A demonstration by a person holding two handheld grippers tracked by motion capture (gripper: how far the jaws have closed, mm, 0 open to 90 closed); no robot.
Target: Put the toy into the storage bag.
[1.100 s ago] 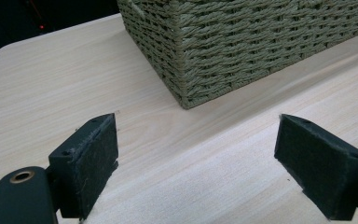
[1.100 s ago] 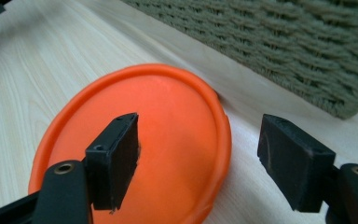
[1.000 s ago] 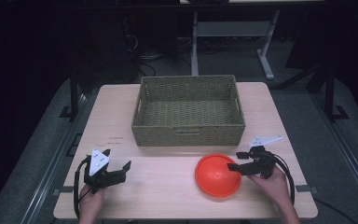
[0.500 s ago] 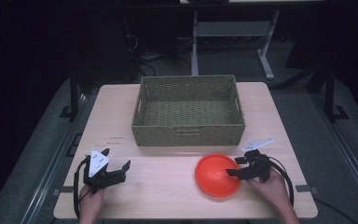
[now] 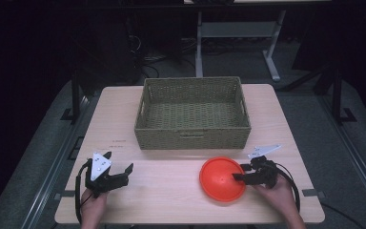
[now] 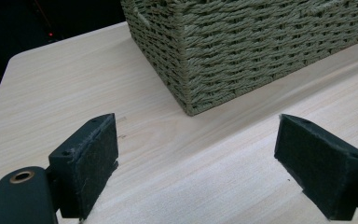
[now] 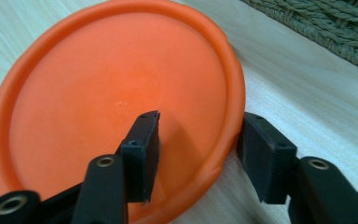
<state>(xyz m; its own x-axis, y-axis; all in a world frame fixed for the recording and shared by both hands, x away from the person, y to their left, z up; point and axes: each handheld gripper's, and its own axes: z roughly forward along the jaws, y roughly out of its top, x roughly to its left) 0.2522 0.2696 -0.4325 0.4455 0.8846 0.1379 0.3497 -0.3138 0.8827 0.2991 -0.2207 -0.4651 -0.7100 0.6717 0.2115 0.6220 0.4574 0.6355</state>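
While the right gripper [image 5: 241, 172] straddles the near-right rim of the orange plate [image 5: 219, 180], 1 jaw sits inside the dish and 1 outside, with a gap showing on both sides of the rim, so it's parted and not clamped yet. Plate lies flat on the table [image 5: 171, 195], just in front of the wicker basket [image 5: 193, 136], toward its right end. Left gripper [image 5: 122, 168] rests at the table's front-left, jaws wide apart, nothing between them, well apart from the plate.
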